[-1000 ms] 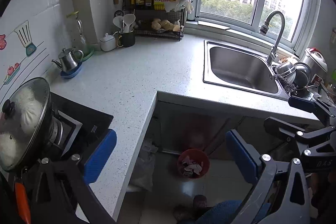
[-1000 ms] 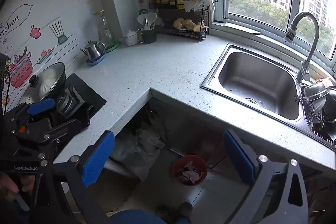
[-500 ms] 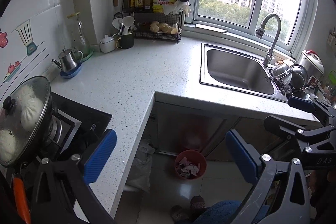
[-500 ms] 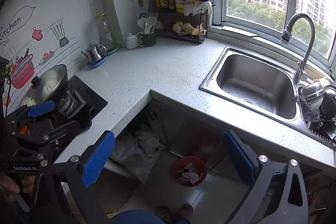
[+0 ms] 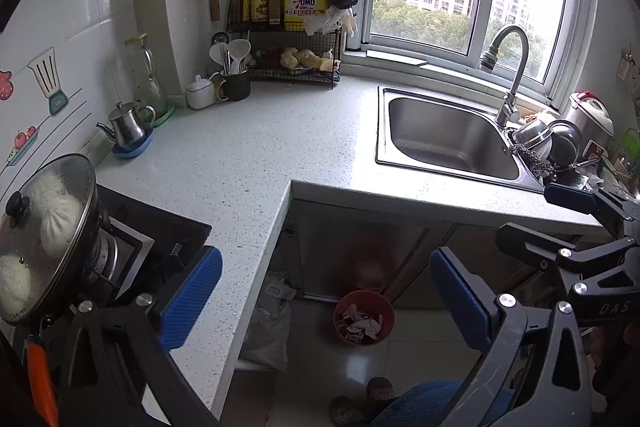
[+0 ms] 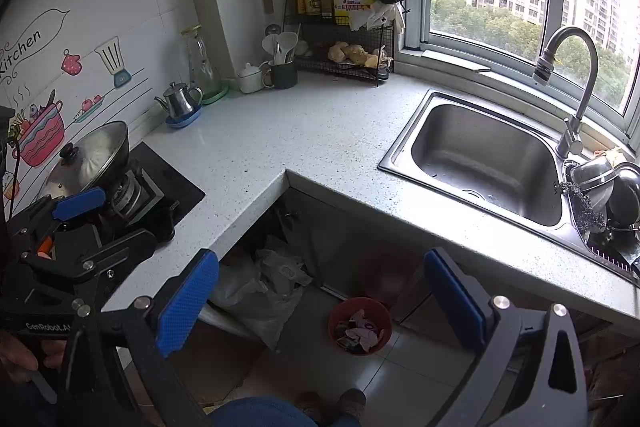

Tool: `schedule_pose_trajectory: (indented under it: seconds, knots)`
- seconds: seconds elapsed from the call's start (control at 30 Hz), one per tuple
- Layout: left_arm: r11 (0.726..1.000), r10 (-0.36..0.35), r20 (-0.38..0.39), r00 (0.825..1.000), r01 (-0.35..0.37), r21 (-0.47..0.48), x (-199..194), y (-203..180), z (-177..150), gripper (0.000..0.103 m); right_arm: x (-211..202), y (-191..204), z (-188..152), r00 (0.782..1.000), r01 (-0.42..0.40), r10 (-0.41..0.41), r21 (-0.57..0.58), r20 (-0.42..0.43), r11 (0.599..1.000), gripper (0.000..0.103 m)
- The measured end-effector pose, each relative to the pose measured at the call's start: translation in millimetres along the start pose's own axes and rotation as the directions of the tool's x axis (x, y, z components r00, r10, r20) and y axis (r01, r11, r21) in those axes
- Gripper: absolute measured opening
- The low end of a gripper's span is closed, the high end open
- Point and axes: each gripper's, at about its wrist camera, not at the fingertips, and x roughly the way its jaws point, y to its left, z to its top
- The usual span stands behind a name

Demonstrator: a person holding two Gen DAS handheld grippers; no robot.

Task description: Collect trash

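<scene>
A red trash bin (image 5: 364, 317) (image 6: 359, 325) stands on the tiled floor under the L-shaped counter, holding crumpled paper scraps. My left gripper (image 5: 326, 301) hangs open high above the floor, nothing between its blue pads. My right gripper (image 6: 322, 297) is open too, and holds nothing. Each gripper shows in the other's view: the right one (image 5: 576, 203) at the right edge, the left one (image 6: 76, 203) at the left over the stove. The speckled countertop (image 5: 256, 155) (image 6: 320, 131) carries no loose trash that I can see.
A lidded pan (image 5: 44, 235) sits on the stove. Kettle (image 5: 128, 131), utensil mug (image 5: 236, 83) and bottle rack (image 5: 292, 39) line the back corner. Steel sink (image 5: 448, 139) with stacked bowls (image 5: 548, 143) at right. White plastic bags (image 6: 264, 287) lie under the counter. A person's feet (image 5: 360, 403) are below.
Both grippers have risen and drawn back a little; the bin and counter sit slightly lower and smaller in view. Both stay open and hold nothing.
</scene>
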Motion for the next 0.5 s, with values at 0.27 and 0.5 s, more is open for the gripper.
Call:
schedule_pose_trajectory:
  seconds: [0.27,0.5]
  knots:
    - [1.0,0.012,-0.015,1.0,-0.012,0.014,4.2,0.2,-2.1,0.103,-0.1,0.5,0.1,1.0,0.004,-0.004,0.005,0.002,1.0,0.102]
    - [1.0,0.013,-0.018,1.0,-0.013,-0.009,5.3,0.8,-1.5,0.103,1.2,0.4,-0.6,1.0,0.007,-0.007,0.006,-0.001,1.0,0.102]
